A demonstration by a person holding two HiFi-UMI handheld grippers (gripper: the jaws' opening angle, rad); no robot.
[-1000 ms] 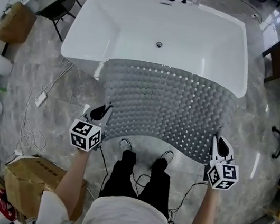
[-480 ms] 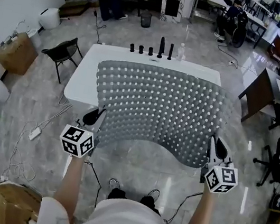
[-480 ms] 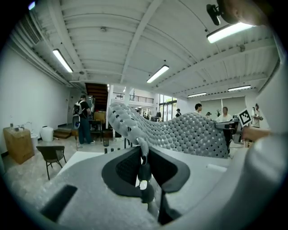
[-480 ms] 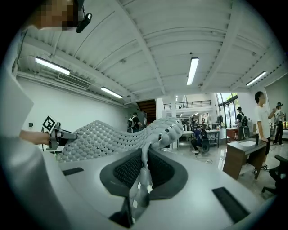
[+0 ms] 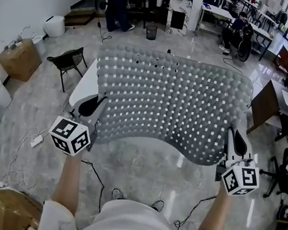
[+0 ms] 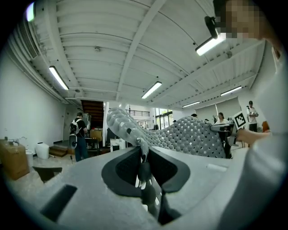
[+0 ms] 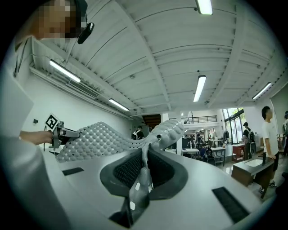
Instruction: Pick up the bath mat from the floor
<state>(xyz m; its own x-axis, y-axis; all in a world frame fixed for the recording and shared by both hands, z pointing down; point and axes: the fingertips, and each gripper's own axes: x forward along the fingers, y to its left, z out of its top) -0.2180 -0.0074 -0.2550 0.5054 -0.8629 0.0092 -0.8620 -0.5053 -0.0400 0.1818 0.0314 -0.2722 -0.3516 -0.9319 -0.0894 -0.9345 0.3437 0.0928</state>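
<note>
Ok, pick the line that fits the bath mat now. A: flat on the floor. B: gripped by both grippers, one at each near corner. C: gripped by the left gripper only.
B: the left gripper and right gripper each pinch a corner of the bath mat, spread in the air.

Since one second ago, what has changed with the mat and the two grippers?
The bath mat has gone up: it hung low over the near rim of the bathtub, and now it spreads in the air, hiding most of it. Both grippers rose with it. Unchanged: the left gripper and the right gripper stay shut on the mat's near corners.
</note>
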